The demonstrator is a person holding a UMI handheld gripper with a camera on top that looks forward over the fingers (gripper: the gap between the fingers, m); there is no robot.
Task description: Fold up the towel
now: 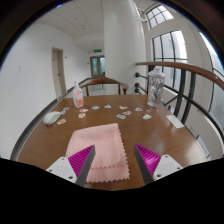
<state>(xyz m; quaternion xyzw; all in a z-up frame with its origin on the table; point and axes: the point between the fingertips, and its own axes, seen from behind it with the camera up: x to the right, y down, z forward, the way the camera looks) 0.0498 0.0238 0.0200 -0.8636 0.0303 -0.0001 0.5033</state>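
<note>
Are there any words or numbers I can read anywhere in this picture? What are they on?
No words or numbers can be read here.
The green sign high on the wall beyond the table: too small to read.
The small cards scattered on the wooden table: too small to tell if they carry print.
The pink towel, lying just ahead of the open gripper: plain, no label showing.

Towel [100, 146] on table [40, 140], btwn tool [111, 160] fingers.
</note>
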